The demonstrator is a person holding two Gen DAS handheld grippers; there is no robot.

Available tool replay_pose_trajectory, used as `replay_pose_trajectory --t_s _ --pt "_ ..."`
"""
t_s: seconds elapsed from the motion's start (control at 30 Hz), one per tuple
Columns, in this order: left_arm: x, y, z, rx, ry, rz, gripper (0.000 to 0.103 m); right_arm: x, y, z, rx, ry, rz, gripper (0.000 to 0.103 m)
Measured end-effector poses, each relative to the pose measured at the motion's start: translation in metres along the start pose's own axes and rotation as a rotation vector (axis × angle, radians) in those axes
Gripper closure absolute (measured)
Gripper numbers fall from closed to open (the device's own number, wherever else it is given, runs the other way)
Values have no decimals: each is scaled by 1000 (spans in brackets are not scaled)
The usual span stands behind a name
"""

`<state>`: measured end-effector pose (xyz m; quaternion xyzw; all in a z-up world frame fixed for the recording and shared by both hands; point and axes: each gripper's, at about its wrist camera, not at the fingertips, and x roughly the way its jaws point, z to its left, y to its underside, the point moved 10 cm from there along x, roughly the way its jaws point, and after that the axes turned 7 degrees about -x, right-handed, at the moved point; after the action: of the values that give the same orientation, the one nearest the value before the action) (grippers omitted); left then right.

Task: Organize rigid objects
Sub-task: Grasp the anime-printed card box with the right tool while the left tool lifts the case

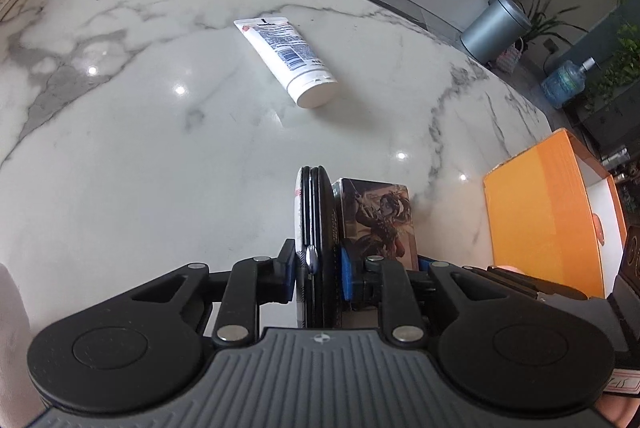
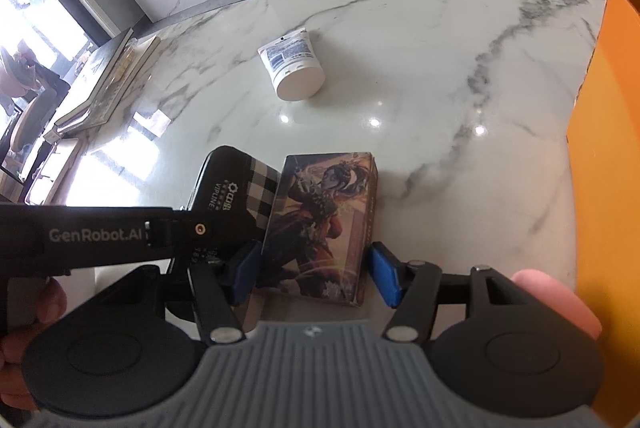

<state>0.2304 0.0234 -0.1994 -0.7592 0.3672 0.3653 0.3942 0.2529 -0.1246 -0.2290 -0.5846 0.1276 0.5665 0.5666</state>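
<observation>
left gripper (image 1: pixel 318 278) jaws clamped on black case (image 1: pixel 316 228) | right gripper (image 2: pixel 316 274) jaws apart, illustrated box (image 2: pixel 324 228) between them, right pad clear | white tube (image 1: pixel 286 58) lies well ahead of both

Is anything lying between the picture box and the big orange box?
Nothing visible does. The picture box sits between the right gripper's open fingers, and only bare marble table lies between it and the orange box. The black case held by the left gripper is on the box's other side.
</observation>
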Motion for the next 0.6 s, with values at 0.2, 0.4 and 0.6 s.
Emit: replay_pose_trajectory --t_s 0.2,0.4,0.6 --pt "-7 -10 12 -17 -38 -49 81 -2 -8 -18 113 -1 -35 52" --pt "-2 -7 9 -26 -10 -30 81 2 -8 -21 230 -83 -42 69" --pt "1 -5 15 -65 0 -14 81 -14 -21 -14 233 -130 -141 81"
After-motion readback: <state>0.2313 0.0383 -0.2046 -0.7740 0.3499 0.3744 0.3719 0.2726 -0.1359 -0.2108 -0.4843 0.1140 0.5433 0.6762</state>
